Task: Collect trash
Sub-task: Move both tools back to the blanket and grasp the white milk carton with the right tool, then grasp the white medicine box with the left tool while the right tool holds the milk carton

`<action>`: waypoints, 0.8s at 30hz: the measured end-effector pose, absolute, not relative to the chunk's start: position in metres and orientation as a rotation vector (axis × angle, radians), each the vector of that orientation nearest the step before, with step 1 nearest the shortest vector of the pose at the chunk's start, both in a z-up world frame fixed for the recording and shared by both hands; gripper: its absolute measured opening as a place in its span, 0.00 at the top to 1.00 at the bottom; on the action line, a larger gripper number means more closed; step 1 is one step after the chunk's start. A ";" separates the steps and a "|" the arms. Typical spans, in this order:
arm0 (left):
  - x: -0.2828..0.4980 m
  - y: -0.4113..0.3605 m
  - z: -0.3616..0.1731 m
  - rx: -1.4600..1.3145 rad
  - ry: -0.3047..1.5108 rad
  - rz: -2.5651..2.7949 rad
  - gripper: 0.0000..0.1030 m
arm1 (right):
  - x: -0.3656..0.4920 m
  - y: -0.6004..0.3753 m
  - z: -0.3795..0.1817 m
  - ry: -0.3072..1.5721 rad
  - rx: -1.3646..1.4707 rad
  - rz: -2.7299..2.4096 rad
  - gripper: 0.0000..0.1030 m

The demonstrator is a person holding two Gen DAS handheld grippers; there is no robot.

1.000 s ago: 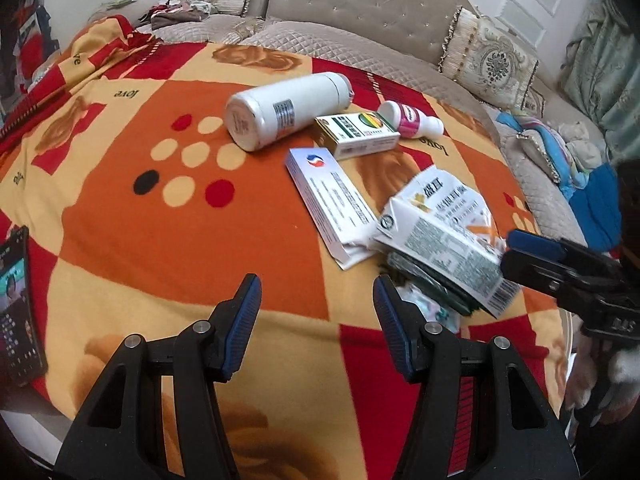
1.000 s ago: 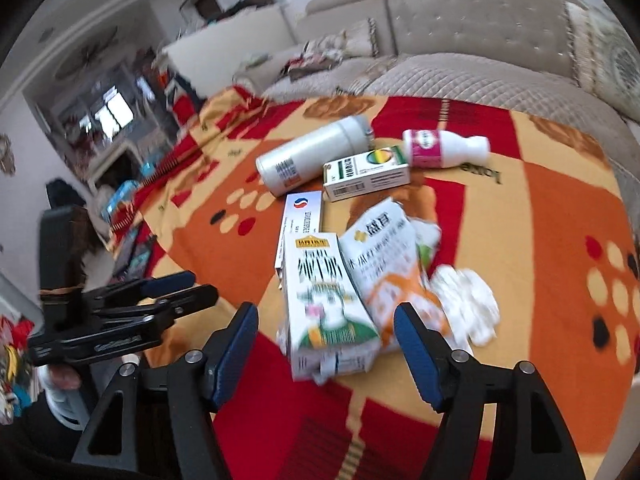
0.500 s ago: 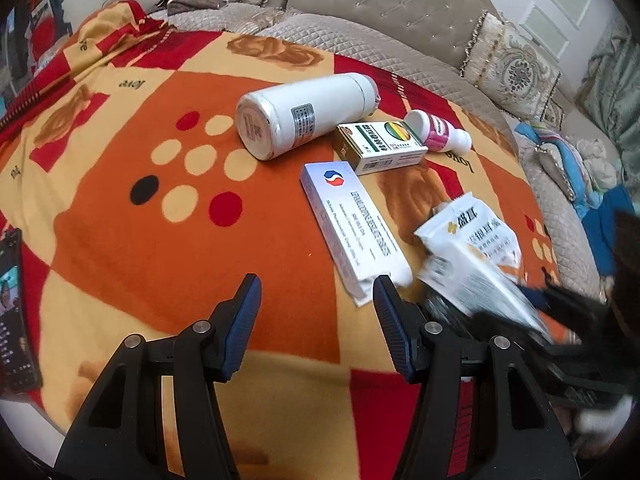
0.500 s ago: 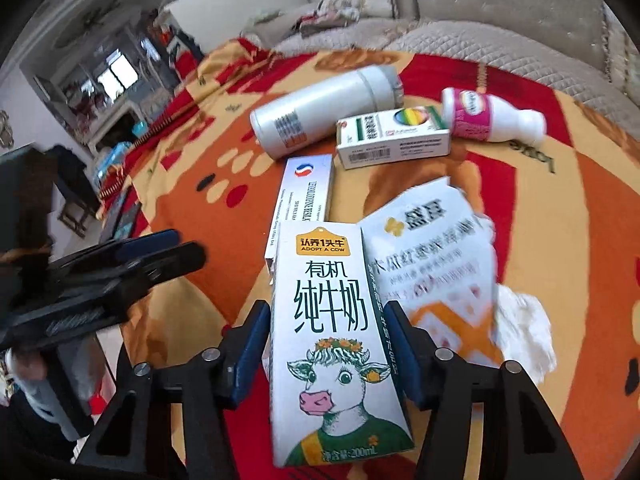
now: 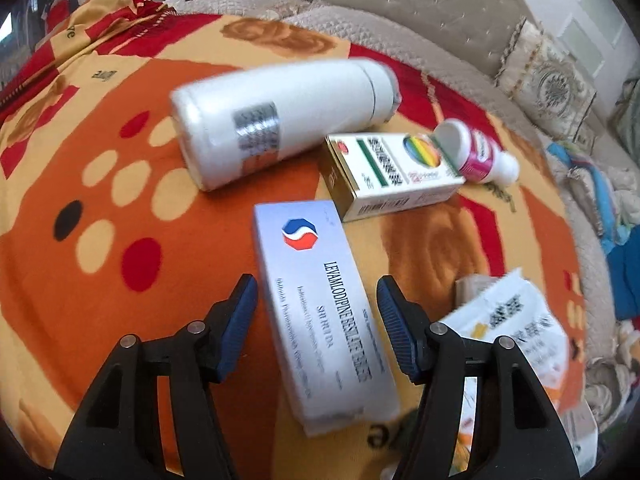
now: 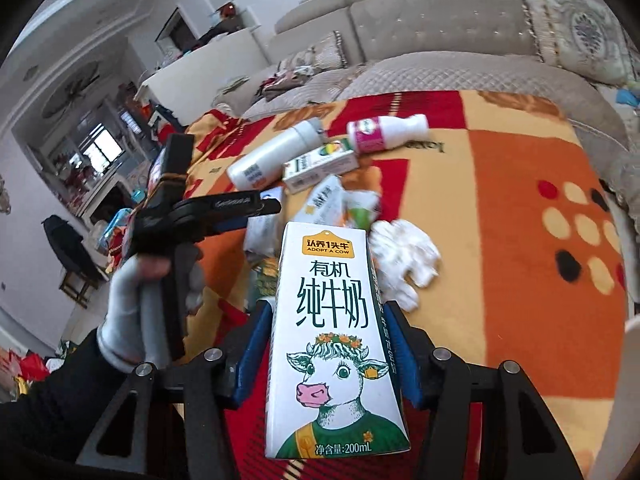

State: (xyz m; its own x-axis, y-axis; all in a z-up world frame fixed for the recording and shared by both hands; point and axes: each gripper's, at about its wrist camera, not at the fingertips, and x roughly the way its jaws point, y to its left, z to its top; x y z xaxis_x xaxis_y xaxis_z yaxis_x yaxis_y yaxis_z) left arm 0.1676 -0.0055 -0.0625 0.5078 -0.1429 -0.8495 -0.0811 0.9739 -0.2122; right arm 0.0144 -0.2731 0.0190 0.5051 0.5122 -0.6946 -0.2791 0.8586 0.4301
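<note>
In the right wrist view my right gripper (image 6: pixel 329 308) is shut on a white milk carton (image 6: pixel 332 340) with a cow on it, held up off the blanket. My left gripper (image 5: pixel 316 284) hangs over a flat silver medicine box (image 5: pixel 304 240). Its jaws are opening, the box lies between the fingers, and the pads do not press on it. Beyond lie a white flask (image 5: pixel 280 120), a green-striped small box (image 5: pixel 392 168) and a pink-labelled bottle (image 5: pixel 476 152). A crumpled white packet (image 5: pixel 512 328) lies to the right of the left gripper.
Everything rests on an orange, red and yellow blanket (image 5: pixel 120 200) over a sofa. A wad of white tissue (image 6: pixel 404 256) lies beside the carton. A gloved hand (image 6: pixel 132 312) holds the left gripper. Patterned cushions (image 5: pixel 552 84) line the sofa back.
The right gripper closed on the milk carton and lifted it from the pile. The left gripper moved forward and down over the silver box, which now lies between its fingers.
</note>
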 end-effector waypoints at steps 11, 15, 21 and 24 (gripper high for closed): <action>0.139 0.012 -0.056 -0.186 1.046 -0.085 0.49 | 0.002 -0.282 0.007 0.927 0.302 0.458 0.47; 0.118 0.017 -0.049 -0.181 1.037 -0.098 0.49 | 0.000 -0.278 0.006 0.924 0.302 0.458 0.47; 0.092 0.018 -0.041 -0.164 1.014 -0.120 0.49 | -0.003 -0.274 0.005 0.919 0.291 0.436 0.47; 0.082 0.017 -0.038 -0.148 1.006 -0.124 0.50 | -0.006 -0.273 0.004 0.919 0.286 0.415 0.47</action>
State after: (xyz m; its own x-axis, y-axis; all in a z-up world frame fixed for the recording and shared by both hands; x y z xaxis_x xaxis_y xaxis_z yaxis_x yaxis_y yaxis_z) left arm 0.0820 0.0172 -0.0377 0.5299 -0.1721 -0.8304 0.0354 0.9828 -0.1811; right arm -0.0060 -0.2735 0.0038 0.5362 0.4630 -0.7057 -0.2232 0.8841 0.4105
